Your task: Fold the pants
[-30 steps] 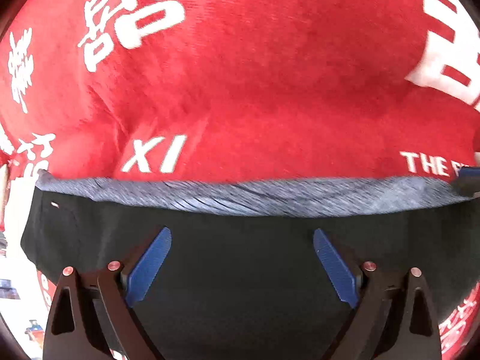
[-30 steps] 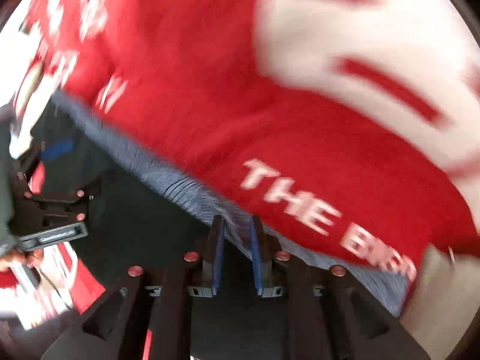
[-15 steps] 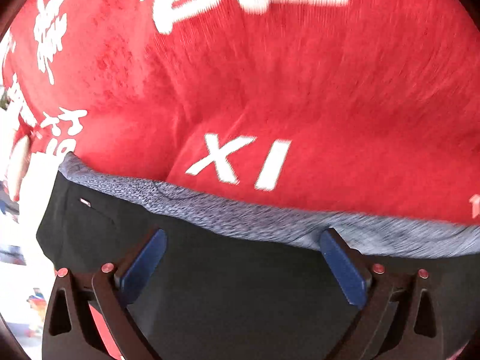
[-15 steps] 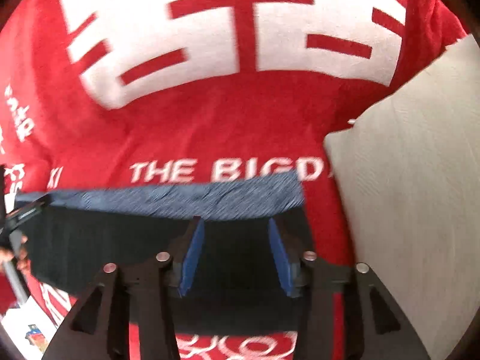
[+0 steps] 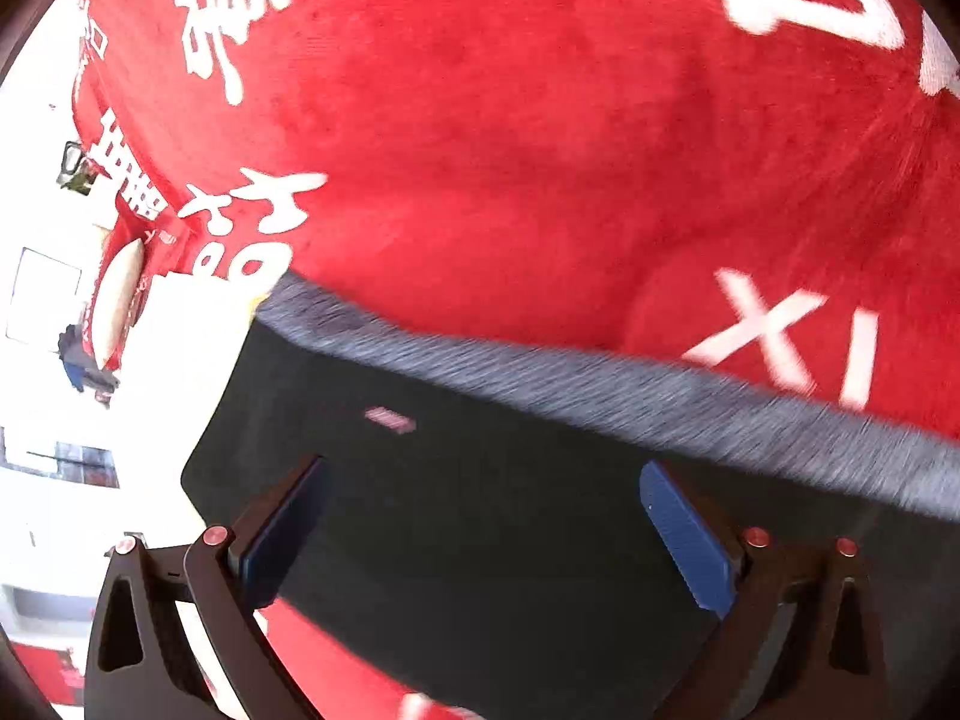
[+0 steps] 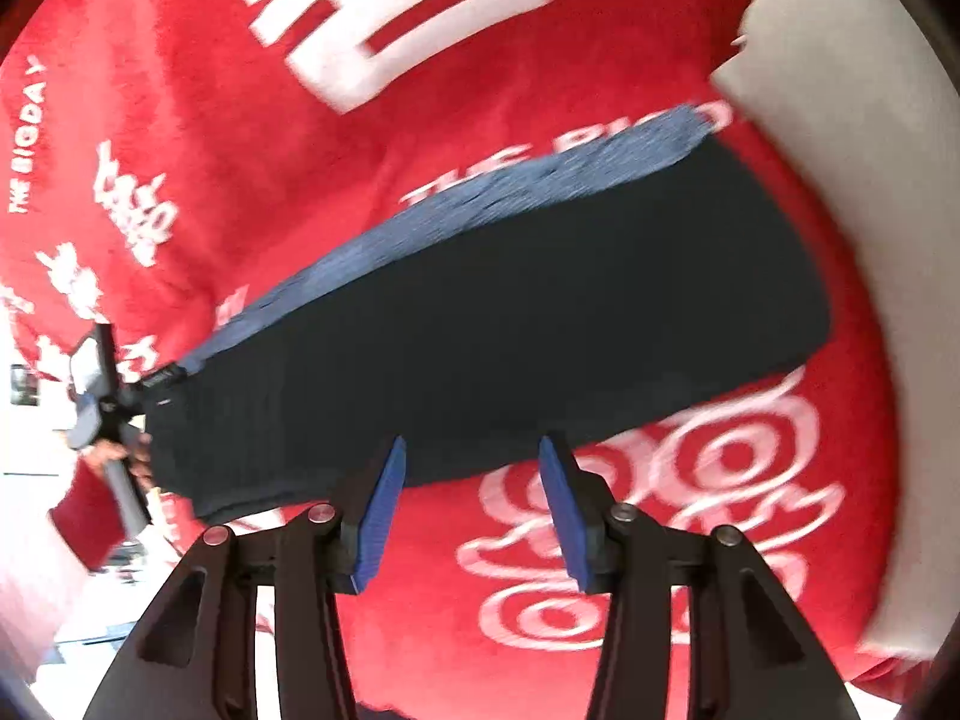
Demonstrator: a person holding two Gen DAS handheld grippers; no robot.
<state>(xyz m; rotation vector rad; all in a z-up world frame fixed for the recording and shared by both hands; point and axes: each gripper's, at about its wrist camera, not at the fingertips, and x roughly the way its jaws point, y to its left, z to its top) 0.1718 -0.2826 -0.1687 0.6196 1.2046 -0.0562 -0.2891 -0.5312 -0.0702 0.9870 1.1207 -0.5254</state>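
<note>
The folded black pants (image 6: 510, 330) lie flat on a red blanket (image 6: 180, 138), with a blue-grey waistband (image 6: 480, 204) along their far edge. They also show in the left wrist view (image 5: 480, 510), with the waistband (image 5: 600, 384) beyond them. My left gripper (image 5: 480, 534) is open and empty, hovering over the black cloth near its left end. My right gripper (image 6: 471, 510) is open and empty, held above the pants' near edge. The left gripper shows at the pants' left end in the right wrist view (image 6: 105, 396).
The red blanket (image 5: 540, 150) with white printed characters covers the surface. A grey-white pillow or sheet (image 6: 888, 210) lies to the right of the pants. Beyond the blanket's left edge there is a bright white room (image 5: 54, 360).
My right gripper has opened, let go of the waistband and drawn back from the pants. My left gripper stays open and has shifted toward the pants' left end.
</note>
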